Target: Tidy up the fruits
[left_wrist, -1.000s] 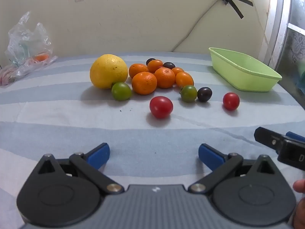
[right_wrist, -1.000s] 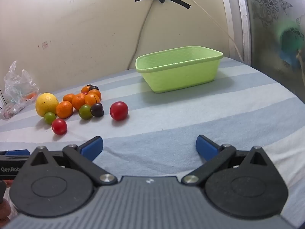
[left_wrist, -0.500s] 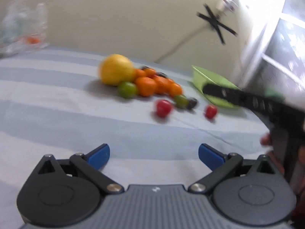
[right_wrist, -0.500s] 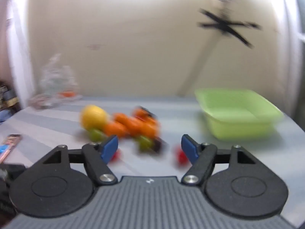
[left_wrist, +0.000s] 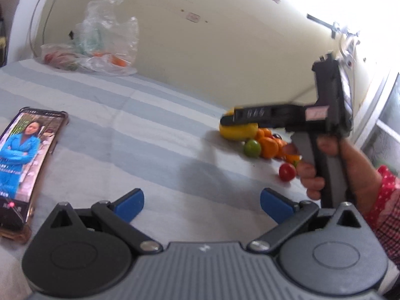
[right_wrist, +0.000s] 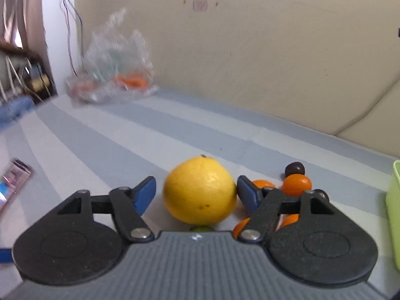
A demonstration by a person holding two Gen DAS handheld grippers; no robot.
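1. A phone (left_wrist: 23, 160) lies at 9 o'clock on the striped cloth (left_wrist: 140, 135) in the left wrist view, screen lit, showing a woman in blue. In the right wrist view only its corner shows at the left edge.
2. A clear bag (left_wrist: 100, 42) sits at 11 o'clock against the wall, with orange and red items inside; their kind is too blurred to tell.
3. The left gripper (left_wrist: 201, 201) hangs at 6 o'clock over bare cloth, its blue pads spread wide apart and holding nothing.
4. The right gripper (right_wrist: 196, 193), in its own view, straddles the yellow fruit (right_wrist: 200, 191). The right pad (right_wrist: 246, 196) sits just beside or against the peel; which, I cannot tell. The left pad (right_wrist: 143, 195) stands clear of it, so the tongs are apart, not clamped.
5. The yellow fruit rests on the cloth at the left end of the pile, at 3 o'clock in the left wrist view, partly hidden there by the right gripper's body.
6. A lime (left_wrist: 252, 148) lies just in front of the yellow fruit, touching an orange (left_wrist: 268, 147).
7. More oranges (right_wrist: 297, 184) cluster at 3 o'clock of the yellow fruit, with a dark fruit (right_wrist: 295, 168) behind them.
8. A red tomato (left_wrist: 287, 172) sits near the pile, just apart, beside the right hand (left_wrist: 350, 172).
9. A green tub (right_wrist: 394, 215) shows at the right edge of the right wrist view.
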